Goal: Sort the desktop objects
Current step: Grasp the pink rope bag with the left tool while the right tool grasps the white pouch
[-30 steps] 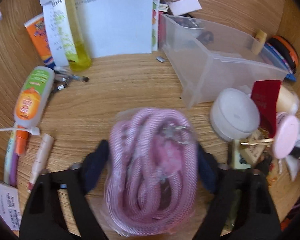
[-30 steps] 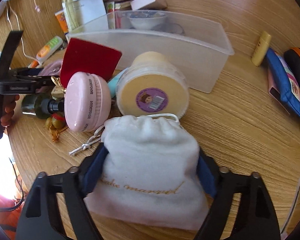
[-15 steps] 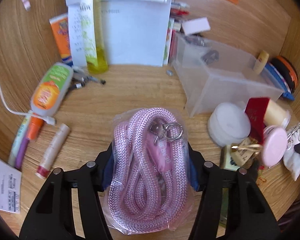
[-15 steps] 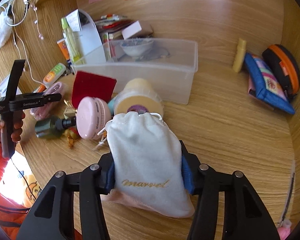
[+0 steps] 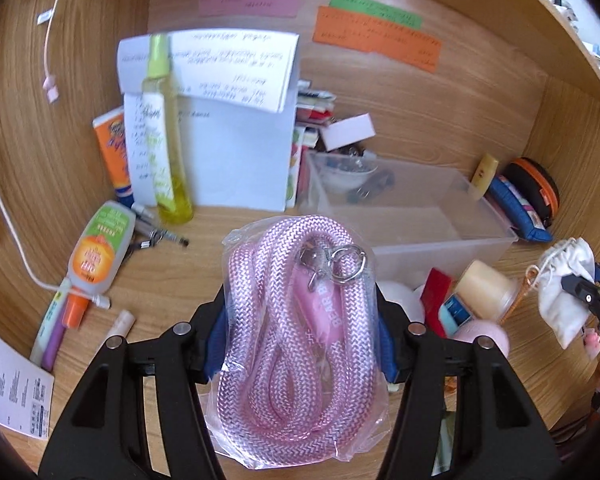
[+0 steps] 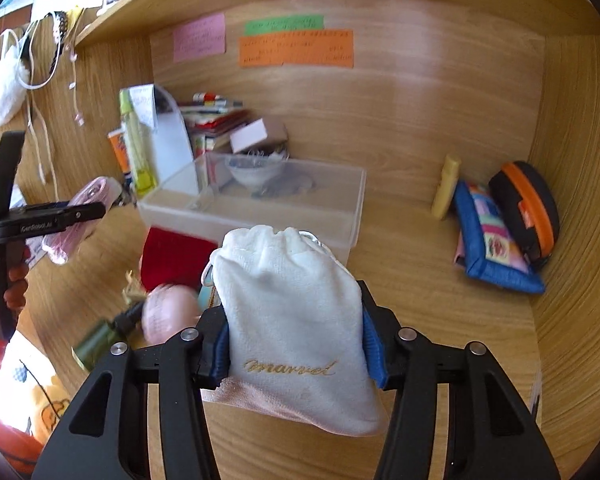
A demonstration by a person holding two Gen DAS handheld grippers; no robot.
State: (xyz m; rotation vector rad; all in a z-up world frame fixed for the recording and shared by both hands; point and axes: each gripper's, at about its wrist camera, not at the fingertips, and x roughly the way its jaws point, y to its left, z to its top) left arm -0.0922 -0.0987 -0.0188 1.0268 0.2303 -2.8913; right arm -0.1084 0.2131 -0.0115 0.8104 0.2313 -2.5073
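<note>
Clamping bagged pink rope (image 5: 296,320) and white pouch (image 6: 292,320).

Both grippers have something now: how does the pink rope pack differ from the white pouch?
The pink rope pack is a coiled braided cord with a metal clip, sealed in clear plastic; the white pouch is soft opaque fabric, drawstring closed, with gold lettering. The pack sits in the left gripper, the pouch in the right gripper. You can see the pack's contents, not the pouch's. Both are clamped at their sides, above the desk.
</note>
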